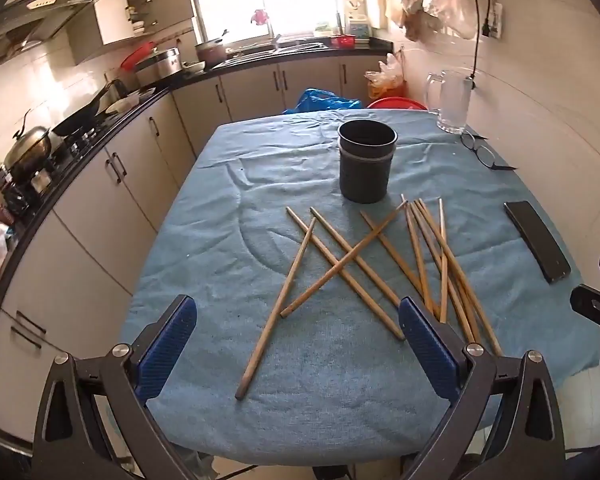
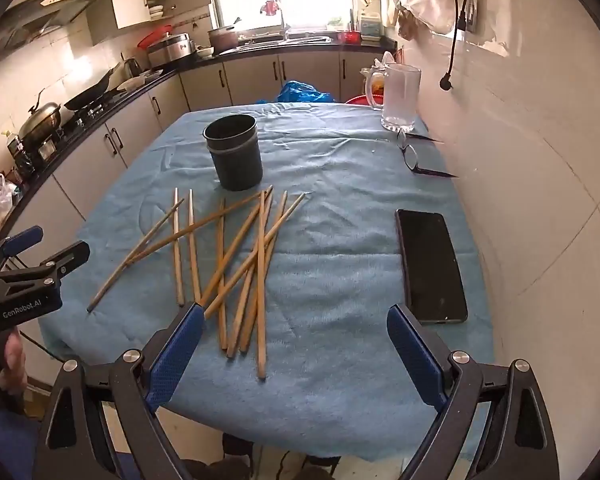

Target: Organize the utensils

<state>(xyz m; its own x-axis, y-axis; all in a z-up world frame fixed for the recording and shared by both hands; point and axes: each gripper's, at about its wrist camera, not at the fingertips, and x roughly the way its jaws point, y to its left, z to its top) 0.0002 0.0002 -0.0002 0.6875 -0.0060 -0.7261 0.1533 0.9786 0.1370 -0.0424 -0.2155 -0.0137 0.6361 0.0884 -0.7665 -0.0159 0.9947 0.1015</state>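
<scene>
Several wooden chopsticks (image 1: 380,264) lie scattered and crossed on the blue cloth, also in the right wrist view (image 2: 236,268). A dark cylindrical holder (image 1: 366,166) stands upright and empty just beyond them, also in the right wrist view (image 2: 234,152). My left gripper (image 1: 296,340) is open and empty above the near ends of the chopsticks. My right gripper (image 2: 294,344) is open and empty, just right of the chopstick pile. The left gripper also shows at the left edge of the right wrist view (image 2: 44,252).
A black phone (image 2: 430,266) lies on the cloth at the right. Glasses (image 2: 414,156) and a glass jug (image 2: 400,96) sit at the far right by the tiled wall. The table (image 2: 340,400) has a near edge under the grippers. Kitchen counters run along the left.
</scene>
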